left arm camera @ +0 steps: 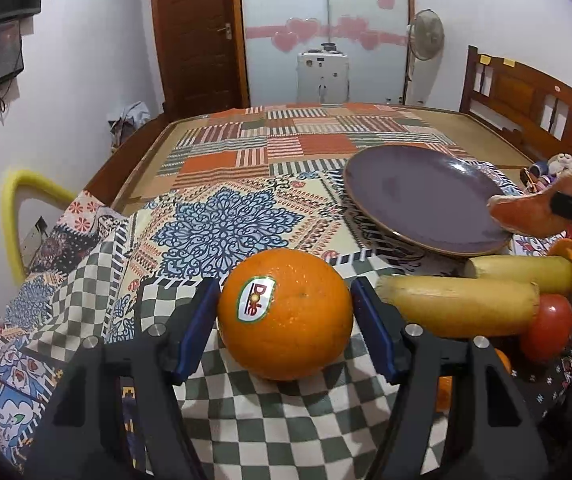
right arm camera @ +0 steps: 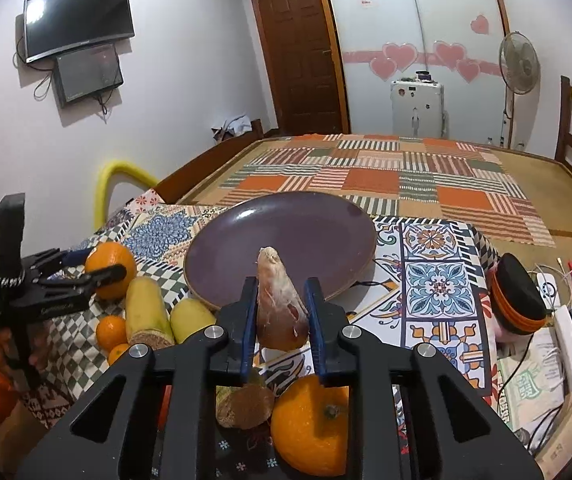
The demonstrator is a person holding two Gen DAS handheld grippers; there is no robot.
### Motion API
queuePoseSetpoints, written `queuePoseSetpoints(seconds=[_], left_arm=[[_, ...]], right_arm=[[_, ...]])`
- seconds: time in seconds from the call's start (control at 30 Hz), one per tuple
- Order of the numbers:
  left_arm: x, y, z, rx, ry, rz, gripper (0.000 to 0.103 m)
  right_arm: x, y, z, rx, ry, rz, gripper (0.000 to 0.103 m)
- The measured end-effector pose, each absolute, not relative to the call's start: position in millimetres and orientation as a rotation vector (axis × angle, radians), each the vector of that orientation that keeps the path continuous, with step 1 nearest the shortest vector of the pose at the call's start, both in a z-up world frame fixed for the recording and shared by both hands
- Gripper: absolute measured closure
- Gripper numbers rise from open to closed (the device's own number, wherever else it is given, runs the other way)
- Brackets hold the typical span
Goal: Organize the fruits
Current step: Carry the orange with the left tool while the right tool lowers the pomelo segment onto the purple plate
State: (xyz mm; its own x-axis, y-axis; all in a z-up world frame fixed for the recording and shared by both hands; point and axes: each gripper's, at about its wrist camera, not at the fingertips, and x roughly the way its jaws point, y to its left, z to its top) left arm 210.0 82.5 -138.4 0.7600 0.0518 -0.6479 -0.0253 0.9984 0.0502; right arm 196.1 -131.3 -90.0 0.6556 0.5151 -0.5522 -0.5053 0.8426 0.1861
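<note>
Patterned cloths [left arm camera: 222, 224] cover the counter, with a bed under a patchwork spread behind it. Nearest the left gripper [left arm camera: 286, 312], a stickered orange [left arm camera: 286, 314] sits on the checked cloth squarely between the blue pads; the jaws stand about half wide, closely flanking the fruit, and firm contact cannot be confirmed on either side. The right gripper [right arm camera: 281, 312] is clamped on a brownish, tapered fruit piece [right arm camera: 280, 304], long axis pointing ahead and slightly up toward the purple plate [right arm camera: 246, 232]. That plate lies directly beyond the held piece and is bare, so the right hand is judged nearer to delivery; from the left gripper it lies ahead and rightward. Bananas [left arm camera: 458, 308], a tomato [left arm camera: 548, 326] and smaller oranges crowd between the two. Another orange [right arm camera: 310, 424] and a brown fruit beneath the right gripper are partly hidden by its frame; the held piece's identity is uncertain.
</note>
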Motion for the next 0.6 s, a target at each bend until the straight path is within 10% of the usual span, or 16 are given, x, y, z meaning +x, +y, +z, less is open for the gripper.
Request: queuePoseSetpoints(seconds=[0.6], left_arm=[[206.7, 45.7, -75.5, 0.034, 0.577, -0.012, 0.036]], right_arm=[[198.9, -139.5, -42.4, 0.012, 0.491, 0.555, 0.083]])
